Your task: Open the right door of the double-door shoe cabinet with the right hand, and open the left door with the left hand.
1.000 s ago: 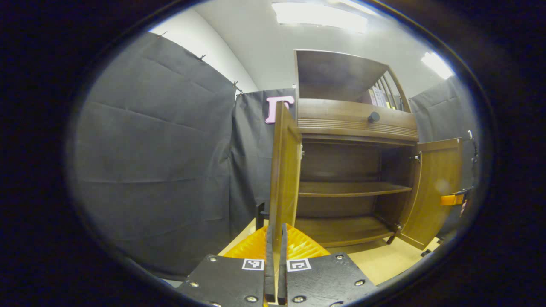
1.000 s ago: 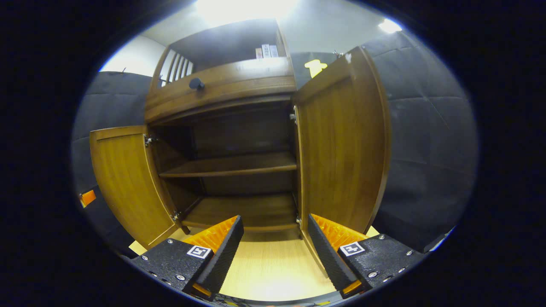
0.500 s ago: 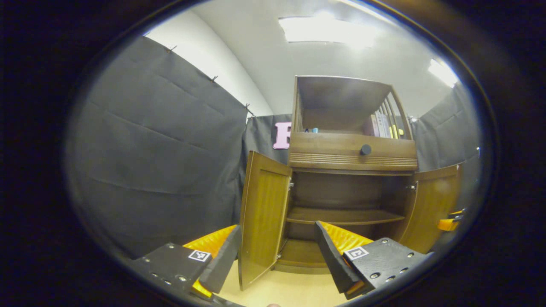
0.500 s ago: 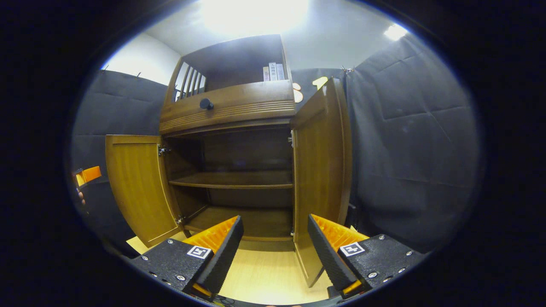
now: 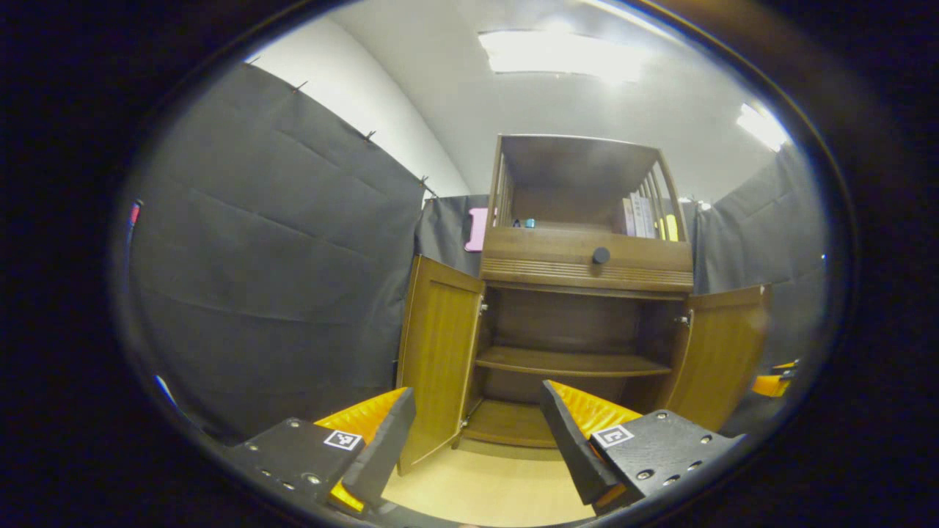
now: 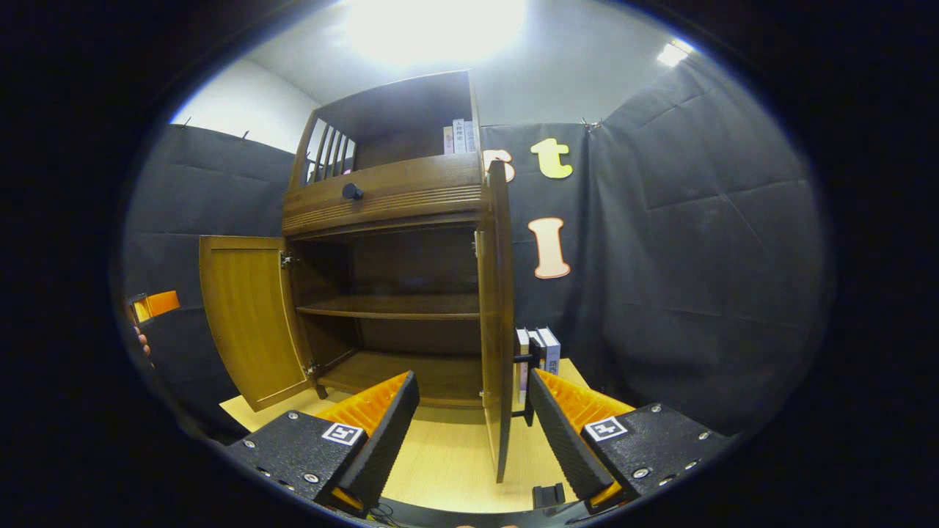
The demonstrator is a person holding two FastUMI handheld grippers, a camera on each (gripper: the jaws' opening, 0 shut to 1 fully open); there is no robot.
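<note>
The brown wooden shoe cabinet point(image 5: 587, 264) stands ahead with both doors swung out. In the left gripper view its left door point(image 5: 436, 359) hangs open on the left and its right door point(image 5: 719, 356) on the right, with bare shelves point(image 5: 568, 361) between them. My left gripper point(image 5: 477, 433) is open, back from the cabinet, holding nothing. In the right gripper view the right door point(image 6: 499, 315) shows edge-on and the left door point(image 6: 249, 315) stands wide. My right gripper point(image 6: 473, 425) is open and empty. The other gripper point(image 6: 150, 304) peeks in at the far left.
A drawer with a dark round knob point(image 5: 601, 255) sits above the doors. Books point(image 5: 645, 216) stand on the open top shelf. More books point(image 6: 539, 350) stand on the pale wooden tabletop point(image 6: 447, 462) behind the right door. Black cloth walls close in both sides.
My left gripper let go of the left door's edge, opened, and pulled back. My right gripper drew back too, and the right door now shows edge-on in its view.
</note>
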